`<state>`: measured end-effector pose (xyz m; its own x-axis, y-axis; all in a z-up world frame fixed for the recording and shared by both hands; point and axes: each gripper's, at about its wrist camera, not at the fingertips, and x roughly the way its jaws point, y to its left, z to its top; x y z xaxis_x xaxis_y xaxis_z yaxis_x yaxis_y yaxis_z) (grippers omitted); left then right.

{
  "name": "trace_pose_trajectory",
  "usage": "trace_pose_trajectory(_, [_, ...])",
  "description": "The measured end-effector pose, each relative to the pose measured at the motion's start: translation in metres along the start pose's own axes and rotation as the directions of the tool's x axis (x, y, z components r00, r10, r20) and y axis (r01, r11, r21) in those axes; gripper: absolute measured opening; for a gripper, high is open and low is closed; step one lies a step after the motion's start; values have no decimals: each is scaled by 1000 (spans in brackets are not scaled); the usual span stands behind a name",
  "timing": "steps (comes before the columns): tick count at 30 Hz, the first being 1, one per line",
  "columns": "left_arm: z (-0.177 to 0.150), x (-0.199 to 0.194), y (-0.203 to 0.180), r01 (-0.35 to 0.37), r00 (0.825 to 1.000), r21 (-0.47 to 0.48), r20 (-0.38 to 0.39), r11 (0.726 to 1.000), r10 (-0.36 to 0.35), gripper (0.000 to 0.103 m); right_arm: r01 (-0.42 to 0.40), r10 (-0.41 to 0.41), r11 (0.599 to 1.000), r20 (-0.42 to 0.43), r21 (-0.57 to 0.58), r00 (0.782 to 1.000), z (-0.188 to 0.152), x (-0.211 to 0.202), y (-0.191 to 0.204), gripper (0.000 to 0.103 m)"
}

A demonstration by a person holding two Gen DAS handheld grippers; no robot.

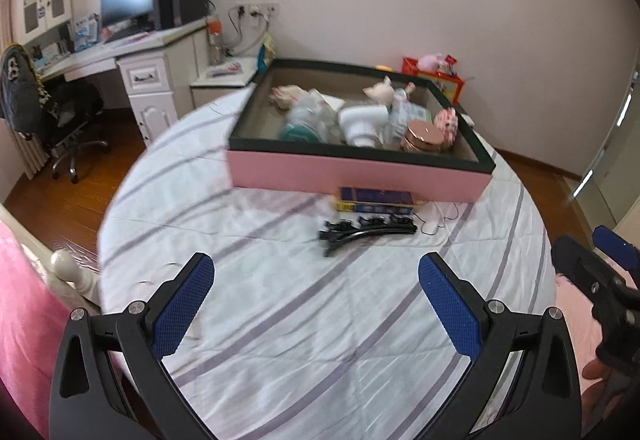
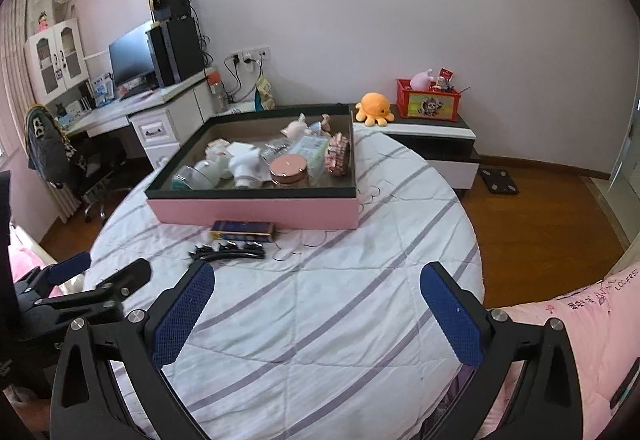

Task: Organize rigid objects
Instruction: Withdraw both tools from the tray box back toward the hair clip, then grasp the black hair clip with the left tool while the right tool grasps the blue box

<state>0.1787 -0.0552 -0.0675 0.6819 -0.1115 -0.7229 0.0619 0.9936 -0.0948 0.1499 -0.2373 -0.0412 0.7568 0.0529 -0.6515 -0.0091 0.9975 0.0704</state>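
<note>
A pink box with a dark rim [image 1: 356,178] [image 2: 256,212] sits on the striped bedsheet and holds several items, among them a round rose-gold tin [image 1: 425,136] [image 2: 289,170] and a white bottle [image 1: 362,124] [image 2: 244,168]. In front of it lie a dark blue box [image 1: 374,200] [image 2: 243,231] and a black hair clip [image 1: 366,230] [image 2: 228,253]. My left gripper [image 1: 316,304] is open and empty, short of the clip. My right gripper [image 2: 316,312] is open and empty over bare sheet, right of the clip. Each gripper shows in the other's view, the right one [image 1: 592,272] and the left one [image 2: 92,280].
A thin white cable [image 1: 438,218] [image 2: 304,244] lies beside the clip. A desk with monitor [image 2: 132,56] and an office chair [image 2: 84,164] stand at the left. A low cabinet [image 2: 432,144] carries an orange octopus toy [image 2: 374,108] and a red box [image 2: 428,104]. Pink bedding [image 2: 560,324] lies at the right.
</note>
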Motion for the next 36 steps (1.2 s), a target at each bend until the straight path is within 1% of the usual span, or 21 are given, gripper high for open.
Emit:
trace_pose_trajectory(3, [3,24,-14,6,999,6,-35,1000,-6,103,-3,3,1000,-24,9,1000,-1,14,-6,103])
trace_pose_trajectory(6, [5,47,-26,-6,998,13,-67,1000,7,103,-15,16,1000,-45,17,999,-2,28,-12,103])
trace_pose_trajectory(12, [12,87,-45,6,991,-10,-133,1000,-7,103,-30,33,998,-70,48,997,-1,51,-35,103])
trace_pose_trajectory(15, [11,106,-50,-35,987,-13,-158,999,33,103,-39,45,997,-84,65,995,-1,62,-44,103])
trace_pose_trajectory(17, [12,112,-54,-76,986,12,-150,997,77,103,-42,49,996,-93,74,994,-1,69,-49,103])
trace_pose_trajectory(18, [13,114,-55,-81,985,15,-150,997,82,103,-46,53,996,-96,76,994,-1,71,-50,103])
trace_pose_trajectory(20, [14,113,-51,-78,987,-2,-142,997,77,99,-53,61,996,-105,78,993,-2,75,-51,103])
trace_pose_trajectory(24, [12,108,-43,-37,990,-11,-136,999,35,98,-65,74,995,-115,77,991,-4,80,-46,103])
trace_pose_trajectory(27, [9,98,-34,-24,992,-16,-125,1000,22,98,-67,75,995,-122,72,990,-6,82,-39,103])
trace_pose_trajectory(31, [3,78,-10,-73,993,-18,-96,997,71,98,-60,68,996,-127,61,990,-4,85,-26,103])
trace_pose_trajectory(34, [2,67,14,-133,989,-21,-74,991,131,98,-62,67,997,-136,40,989,2,92,-7,103])
trace_pose_trajectory(36, [3,62,29,-160,986,-29,-62,987,158,98,-64,68,998,-146,29,987,4,99,7,103])
